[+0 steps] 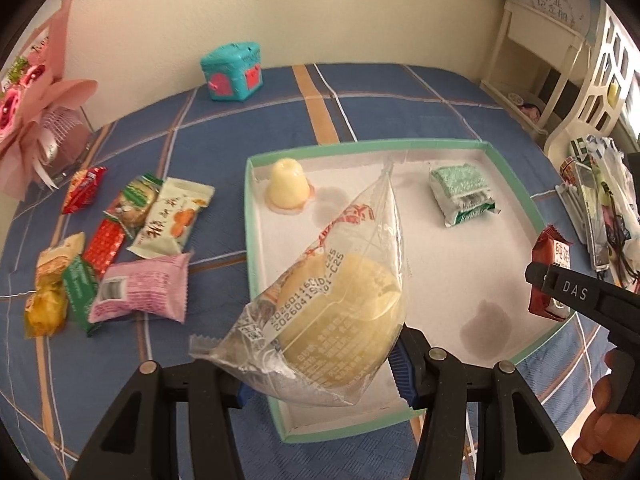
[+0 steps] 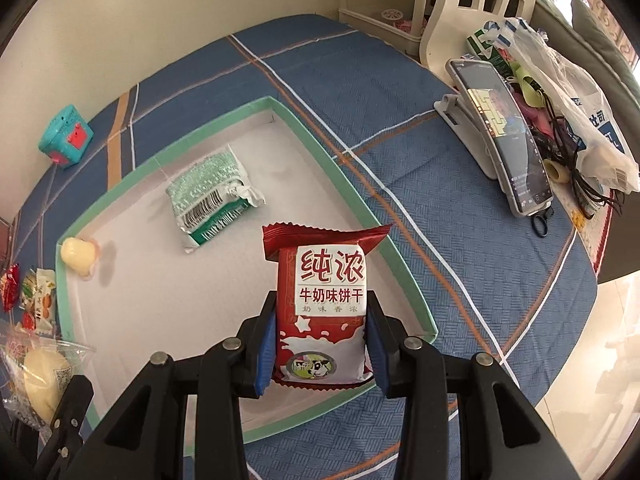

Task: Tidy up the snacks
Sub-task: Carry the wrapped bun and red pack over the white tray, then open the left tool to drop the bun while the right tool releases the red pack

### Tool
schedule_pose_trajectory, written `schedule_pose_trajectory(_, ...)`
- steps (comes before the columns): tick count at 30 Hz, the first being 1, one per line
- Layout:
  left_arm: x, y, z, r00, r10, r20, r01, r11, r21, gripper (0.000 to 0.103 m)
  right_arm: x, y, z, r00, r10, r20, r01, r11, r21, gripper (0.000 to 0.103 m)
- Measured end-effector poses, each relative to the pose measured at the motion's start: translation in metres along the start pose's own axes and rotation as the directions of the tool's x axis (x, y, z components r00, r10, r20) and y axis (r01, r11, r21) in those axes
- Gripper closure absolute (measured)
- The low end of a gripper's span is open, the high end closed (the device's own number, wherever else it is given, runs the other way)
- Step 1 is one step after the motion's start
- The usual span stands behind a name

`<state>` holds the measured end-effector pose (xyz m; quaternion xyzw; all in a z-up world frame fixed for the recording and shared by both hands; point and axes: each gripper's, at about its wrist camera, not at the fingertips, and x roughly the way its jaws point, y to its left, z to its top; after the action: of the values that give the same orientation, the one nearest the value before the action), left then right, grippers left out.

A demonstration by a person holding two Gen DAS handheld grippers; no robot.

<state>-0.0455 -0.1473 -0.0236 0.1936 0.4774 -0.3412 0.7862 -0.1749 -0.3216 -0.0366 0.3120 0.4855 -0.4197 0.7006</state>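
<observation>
My left gripper [image 1: 320,376] is shut on a clear packet with a round yellow cake [image 1: 340,320], held above the near left part of the green-rimmed white tray [image 1: 516,200]. My right gripper [image 2: 320,356] is shut on a red milk biscuit packet [image 2: 322,304], held above the tray's [image 2: 224,124] near right edge; that packet also shows in the left wrist view [image 1: 550,280]. A yellow jelly cup [image 1: 286,188] and a green-white packet [image 1: 462,194] lie in the tray. Several loose snack packets [image 1: 132,248] lie on the cloth left of the tray.
A blue plaid cloth [image 2: 400,92] covers the table. A teal box [image 1: 232,70] stands at the back. A pink bouquet [image 1: 32,116] is at the far left. A phone on a stand [image 2: 508,136] and a plastic bag [image 2: 580,112] are at the right.
</observation>
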Motion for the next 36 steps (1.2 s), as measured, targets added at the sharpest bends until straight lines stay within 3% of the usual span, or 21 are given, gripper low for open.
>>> schedule_pose_trajectory(7, 0.023, -0.006, -0.002, 0.998, 0.02, -0.053, -0.019, 1.0, 0.024, 0.047, 0.019, 0.002, -0.005, 0.998, -0.005, -0.064, 0.005, 1.0, -0.001, 0.062)
schedule_pose_trajectory(13, 0.039, -0.018, -0.008, 0.996, 0.042, -0.085, -0.035, 0.996, 0.085, 0.045, 0.022, 0.005, -0.008, 0.998, -0.014, -0.066, 0.012, 1.0, -0.017, 0.062)
schedule_pose_trajectory(21, 0.04, -0.02, -0.011, 0.995, 0.036, -0.09, -0.027, 0.995, 0.096, 0.038, 0.031, 0.007, -0.005, 0.996, -0.022, -0.082, 0.021, 1.0, -0.019, 0.059)
schedule_pose_trajectory(23, 0.04, -0.021, -0.008, 0.995, 0.041, -0.091, -0.032, 0.994, 0.102, 0.035, 0.033, 0.007, -0.005, 0.996, -0.027, -0.083, 0.025, 0.999, -0.021, 0.051)
schedule_pose_trajectory(30, 0.026, -0.024, -0.002, 0.998, 0.016, -0.055, -0.01, 0.994, 0.111, 0.022, 0.032, 0.007, -0.006, 0.996, -0.043, -0.075, 0.042, 0.999, -0.025, 0.046)
schedule_pose_trajectory(32, 0.02, -0.026, -0.001, 0.999, 0.013, -0.033, -0.009, 0.993, 0.115, 0.017, 0.028, 0.008, -0.004, 0.997, -0.047, -0.059, 0.045, 0.999, -0.027, 0.034)
schedule_pose_trajectory(36, 0.008, -0.022, 0.006, 1.0, -0.003, 0.008, 0.002, 0.995, 0.099, 0.004, 0.015, 0.008, -0.001, 0.999, -0.044, -0.01, 0.044, 0.999, -0.024, 0.033)
